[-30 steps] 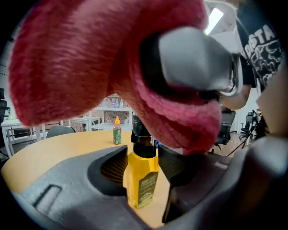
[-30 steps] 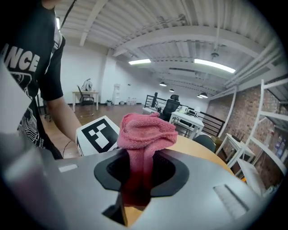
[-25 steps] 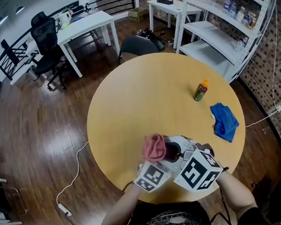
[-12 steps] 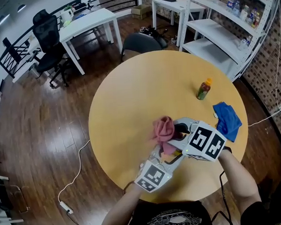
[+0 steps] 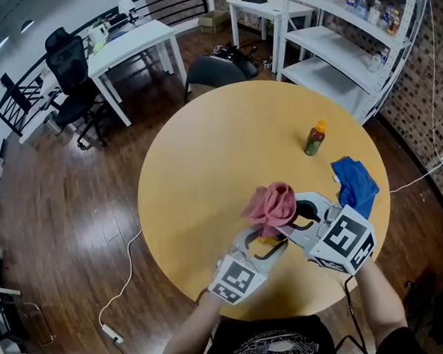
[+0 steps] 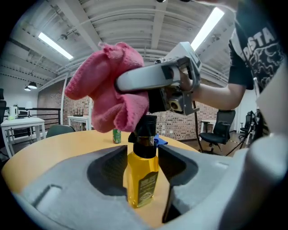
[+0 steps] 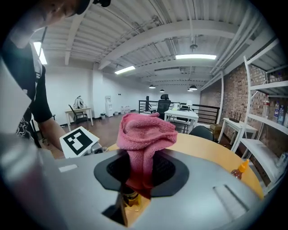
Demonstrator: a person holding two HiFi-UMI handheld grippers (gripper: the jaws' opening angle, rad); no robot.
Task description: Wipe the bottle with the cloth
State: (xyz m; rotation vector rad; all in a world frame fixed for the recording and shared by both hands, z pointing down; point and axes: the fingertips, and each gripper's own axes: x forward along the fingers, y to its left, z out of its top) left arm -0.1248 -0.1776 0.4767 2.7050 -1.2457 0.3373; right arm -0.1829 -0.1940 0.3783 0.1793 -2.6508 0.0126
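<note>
A small bottle of yellow liquid with a black cap stands upright on the round wooden table. My left gripper is shut on its body. My right gripper is shut on a bunched pink cloth. It comes in from the right and holds the cloth against the bottle's cap and neck. In the head view the pink cloth hides most of the bottle, and only a yellow sliver shows between the jaws of the left gripper. The right gripper lies just right of the cloth.
A second bottle with an orange cap and green label stands at the table's far right. A crumpled blue cloth lies near the right edge. White shelves, white desks and office chairs stand beyond the table on the wooden floor.
The right gripper has swung out to the right side. The pink cloth has moved right and farther from me, and now sits over the top of the bottle held in the left gripper.
</note>
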